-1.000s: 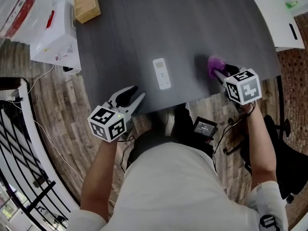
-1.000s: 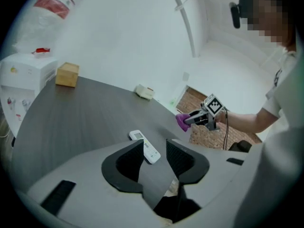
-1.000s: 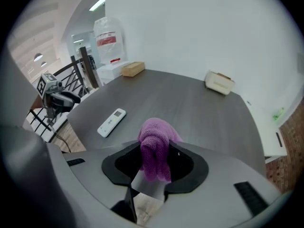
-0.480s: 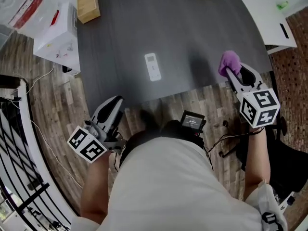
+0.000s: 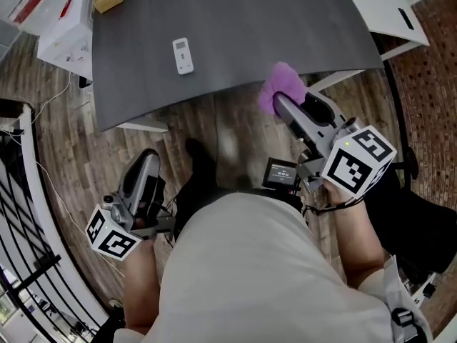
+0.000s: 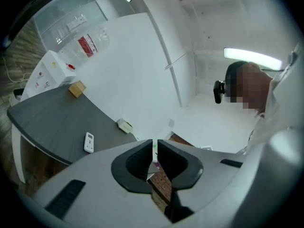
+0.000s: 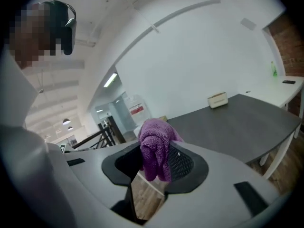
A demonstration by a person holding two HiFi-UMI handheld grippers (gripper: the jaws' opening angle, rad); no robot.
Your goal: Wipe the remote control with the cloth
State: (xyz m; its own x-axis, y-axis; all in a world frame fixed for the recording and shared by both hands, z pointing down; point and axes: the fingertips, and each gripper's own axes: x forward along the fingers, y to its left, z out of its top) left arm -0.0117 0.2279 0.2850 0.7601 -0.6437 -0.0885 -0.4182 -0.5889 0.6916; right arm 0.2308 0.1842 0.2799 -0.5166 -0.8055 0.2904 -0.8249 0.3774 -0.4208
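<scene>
Clearly my right gripper (image 5: 284, 107) pinches the cloth (image 5: 280, 84) to wipe the remote (image 5: 183, 55). Left gripper (image 5: 145, 164) idles, jaws pressed together, empty.

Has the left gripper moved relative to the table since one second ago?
Yes. The left gripper has drawn back from the table, off its near edge, over the wooden floor.

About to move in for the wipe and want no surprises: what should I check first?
1. Cloth clamped in right tool: ok.
2. Left tool shut, empty: ok.
3. Remote control flat on table, uncovered: ok.
4. Cloth over remote control: not ok, both tools hang off the table's near edge.
5. Remote control braced: not ok, nothing touches it.
6. Which face needs wiping: cannot tell.
</scene>
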